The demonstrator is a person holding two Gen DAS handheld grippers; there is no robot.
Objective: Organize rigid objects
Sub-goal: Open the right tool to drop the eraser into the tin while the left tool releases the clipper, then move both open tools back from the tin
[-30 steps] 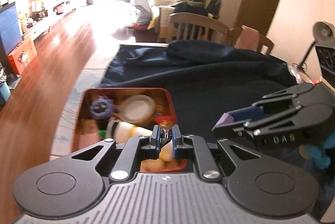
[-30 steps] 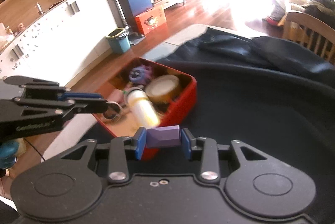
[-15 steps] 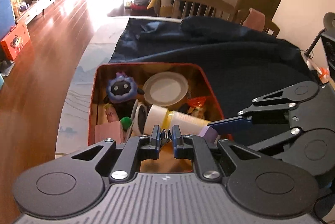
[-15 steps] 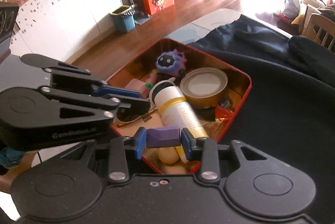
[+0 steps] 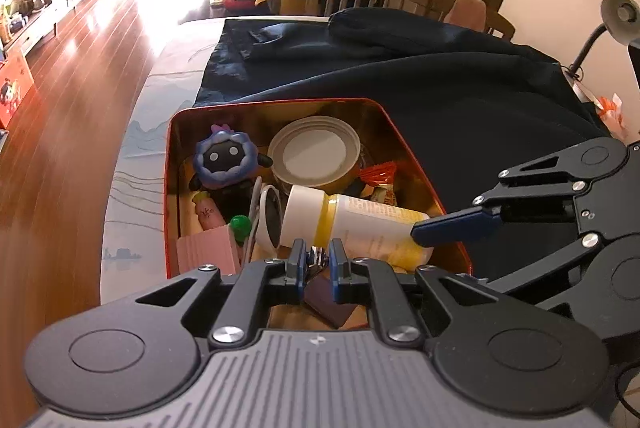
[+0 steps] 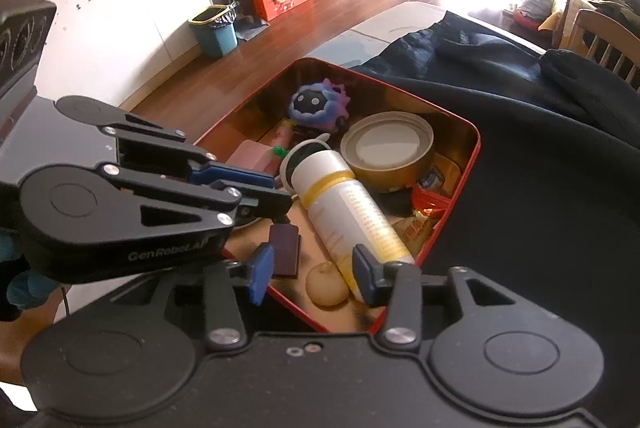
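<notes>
From my right gripper (image 6: 313, 278), the small dark purple rectangular block (image 6: 285, 250) lies loose on the gold floor of the red metal tin (image 6: 474, 148), just ahead of my left fingertip and clear of both pads; my fingers stand wide apart with nothing between them, poised over the near corner of the tin. Beside my right fingertip lies the white-and-yellow cylindrical bottle (image 6: 348, 204), on its side and pointing away from me, and between the two pads, lower in the tin, sits a small cream dumpling-shaped toy (image 6: 326, 284). Farther ahead I see the round gold tin with a white lid (image 6: 386, 150) and the purple-blue plush ball with a black face (image 6: 318, 106). My left gripper (image 6: 276, 204) reaches in from my left, tilted down into the tin just above the block. Through its own camera, the left gripper (image 5: 317, 262) has its blue pads nearly together on a small silvery metal piece (image 5: 317, 255) I cannot identify, with the purple block (image 5: 326, 298) below them. A pink ribbed block (image 5: 206, 248) sits ahead to its left. A dark navy cloth (image 5: 460, 88) covers the table beyond the tin.
</notes>
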